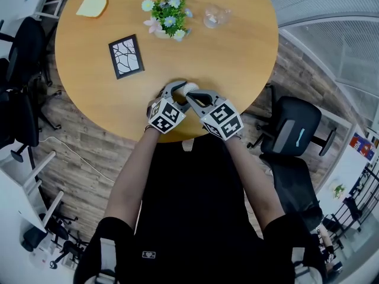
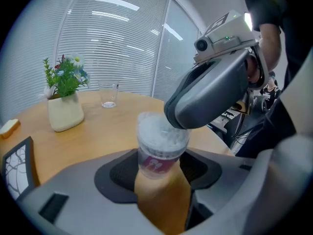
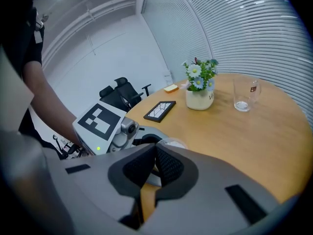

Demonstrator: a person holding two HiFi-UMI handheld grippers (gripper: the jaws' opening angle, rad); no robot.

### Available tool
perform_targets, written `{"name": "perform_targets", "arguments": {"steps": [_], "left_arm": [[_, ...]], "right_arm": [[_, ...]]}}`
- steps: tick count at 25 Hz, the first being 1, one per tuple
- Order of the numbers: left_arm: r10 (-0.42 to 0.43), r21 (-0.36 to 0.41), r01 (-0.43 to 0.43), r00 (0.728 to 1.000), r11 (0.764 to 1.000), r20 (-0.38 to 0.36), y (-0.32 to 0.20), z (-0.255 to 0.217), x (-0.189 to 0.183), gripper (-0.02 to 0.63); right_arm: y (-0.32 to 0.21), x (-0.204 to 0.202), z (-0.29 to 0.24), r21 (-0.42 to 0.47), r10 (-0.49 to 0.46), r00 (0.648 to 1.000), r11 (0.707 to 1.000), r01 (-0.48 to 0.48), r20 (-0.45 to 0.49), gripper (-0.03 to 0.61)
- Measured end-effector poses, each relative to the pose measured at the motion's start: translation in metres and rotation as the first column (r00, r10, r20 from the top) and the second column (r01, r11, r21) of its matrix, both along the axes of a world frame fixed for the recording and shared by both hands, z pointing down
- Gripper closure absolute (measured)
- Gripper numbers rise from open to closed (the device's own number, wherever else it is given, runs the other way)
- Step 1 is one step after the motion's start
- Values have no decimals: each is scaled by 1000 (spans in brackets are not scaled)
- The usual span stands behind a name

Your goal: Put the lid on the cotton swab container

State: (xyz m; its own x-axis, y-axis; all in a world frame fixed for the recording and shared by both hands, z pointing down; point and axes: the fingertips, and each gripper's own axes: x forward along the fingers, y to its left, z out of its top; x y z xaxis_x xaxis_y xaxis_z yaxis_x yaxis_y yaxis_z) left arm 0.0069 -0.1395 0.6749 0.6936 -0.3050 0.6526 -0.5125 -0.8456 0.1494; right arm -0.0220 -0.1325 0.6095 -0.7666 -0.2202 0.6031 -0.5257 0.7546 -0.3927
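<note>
- The round wooden bench (image 1: 237, 58) fills the upper head view; a black chair (image 1: 293, 129) stands on the floor at its right.
- The person's two bare forearms reach to the bench's near edge, where both grippers meet.
- The left gripper (image 1: 176, 92) grips the swab container (image 2: 159, 155), its dark pads on either side of the clear body with the purple label.
- The right gripper (image 1: 193, 95) is closed, jaws together with nothing seen between them, and its tip lies on the container's top.
- A black frame (image 1: 125, 56) lies flat, left of centre.
- A white pot of flowers (image 1: 167, 18) stands at the far side, with an empty glass (image 1: 214, 16) to its right.
- A yellow sponge (image 1: 92, 6) lies at the far left.
- The container stands upright at the bench's near edge; a clear lid (image 2: 161, 131) appears to sit on it, under the right gripper's tip.
</note>
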Motion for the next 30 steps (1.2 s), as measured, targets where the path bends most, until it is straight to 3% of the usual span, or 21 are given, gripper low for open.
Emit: {"name": "perform_targets", "arguments": {"steps": [8, 13, 24, 30], "left_arm": [[-1, 1, 1, 1000, 1000, 3, 0, -1, 1, 350], [0, 4, 0, 1000, 1000, 7, 0, 1, 0, 350], [0, 8, 0, 1000, 1000, 13, 0, 2, 0, 351], [3, 0, -3, 1000, 1000, 13, 1, 2, 0, 353]], "right_arm": [[0, 0, -1, -62, -27, 1000, 998, 27, 4, 572], [-7, 4, 2, -17, -19, 999, 1000, 18, -43, 572], [-14, 7, 6, -6, -43, 996, 999, 43, -72, 572], [-13, 8, 5, -53, -65, 998, 997, 63, -22, 574]]}}
